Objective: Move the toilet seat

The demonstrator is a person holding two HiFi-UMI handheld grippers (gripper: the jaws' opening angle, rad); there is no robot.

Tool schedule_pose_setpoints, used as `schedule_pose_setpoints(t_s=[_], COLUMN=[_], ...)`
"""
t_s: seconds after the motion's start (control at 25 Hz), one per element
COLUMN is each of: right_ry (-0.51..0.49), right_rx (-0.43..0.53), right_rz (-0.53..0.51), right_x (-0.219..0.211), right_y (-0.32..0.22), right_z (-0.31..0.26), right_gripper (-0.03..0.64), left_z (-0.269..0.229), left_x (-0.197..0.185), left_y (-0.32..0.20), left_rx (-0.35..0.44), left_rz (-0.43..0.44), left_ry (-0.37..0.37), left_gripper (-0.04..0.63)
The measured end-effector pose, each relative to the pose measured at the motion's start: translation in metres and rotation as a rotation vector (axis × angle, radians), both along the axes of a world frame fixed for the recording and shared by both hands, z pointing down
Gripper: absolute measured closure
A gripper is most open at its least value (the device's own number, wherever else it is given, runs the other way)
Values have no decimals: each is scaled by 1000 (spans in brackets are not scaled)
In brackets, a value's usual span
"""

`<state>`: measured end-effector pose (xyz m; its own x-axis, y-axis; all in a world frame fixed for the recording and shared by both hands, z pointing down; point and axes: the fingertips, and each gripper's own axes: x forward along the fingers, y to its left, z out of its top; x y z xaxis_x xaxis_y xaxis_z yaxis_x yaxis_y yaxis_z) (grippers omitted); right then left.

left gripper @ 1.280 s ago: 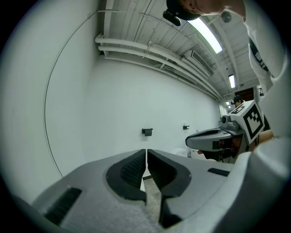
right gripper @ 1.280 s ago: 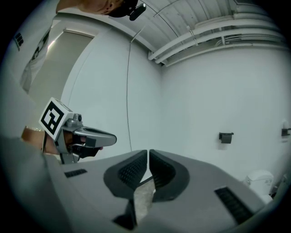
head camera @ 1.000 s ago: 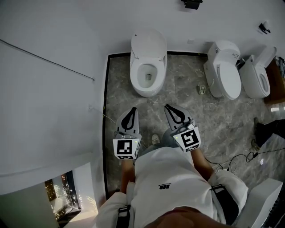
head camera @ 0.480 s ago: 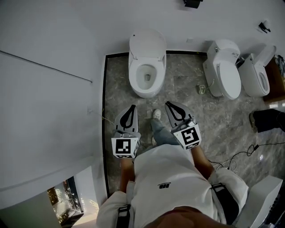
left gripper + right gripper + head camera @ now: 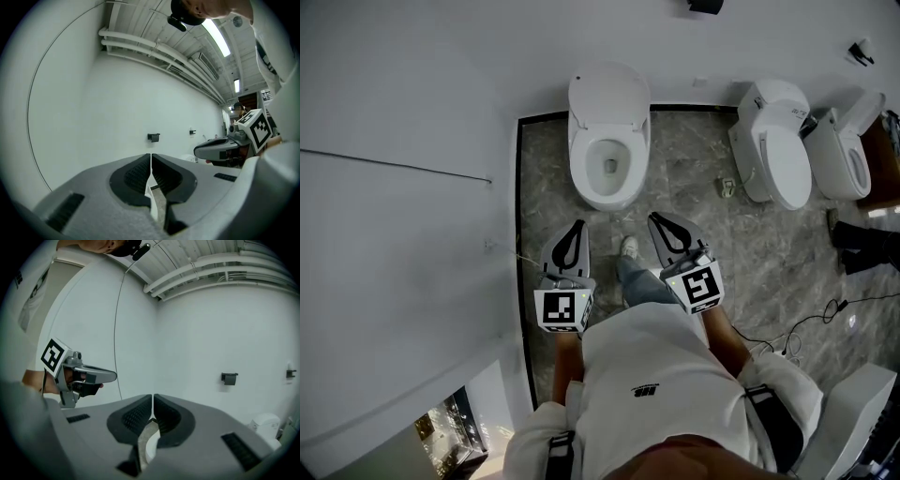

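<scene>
Head view, left gripper (image 5: 578,228): jaws pressed together, empty, pointing toward the far wall.
Right gripper (image 5: 655,218): jaws likewise closed on nothing; the person's shoe (image 5: 629,247) lies between the two grippers.
Toilet seat (image 5: 579,159): on the open white toilet (image 5: 607,194) against the far wall, well apart from both grippers.
Floor (image 5: 703,202): grey marble.
Right: another toilet (image 5: 773,155), lid down.

Even, bright ceiling-strip light (image 5: 216,37), soft shadows; both gripper views bulge (dark vignetted corners)
</scene>
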<state>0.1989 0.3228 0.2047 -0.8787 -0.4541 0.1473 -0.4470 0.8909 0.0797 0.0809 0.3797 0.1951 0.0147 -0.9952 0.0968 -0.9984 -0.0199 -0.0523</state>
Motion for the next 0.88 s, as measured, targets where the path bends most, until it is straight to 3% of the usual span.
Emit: schedule_pose_setpoints(t_s=[0.88], right_ry=[-1], right_rx=[-16], right_rz=[64], right_x=[-70], right_y=[-140], right_z=[-3], right_gripper=[581], left_z=[11], left_x=[-72], left_y=[-147], left_rx=[-43], left_rz=[51], left_ry=[4], left_gripper=[561])
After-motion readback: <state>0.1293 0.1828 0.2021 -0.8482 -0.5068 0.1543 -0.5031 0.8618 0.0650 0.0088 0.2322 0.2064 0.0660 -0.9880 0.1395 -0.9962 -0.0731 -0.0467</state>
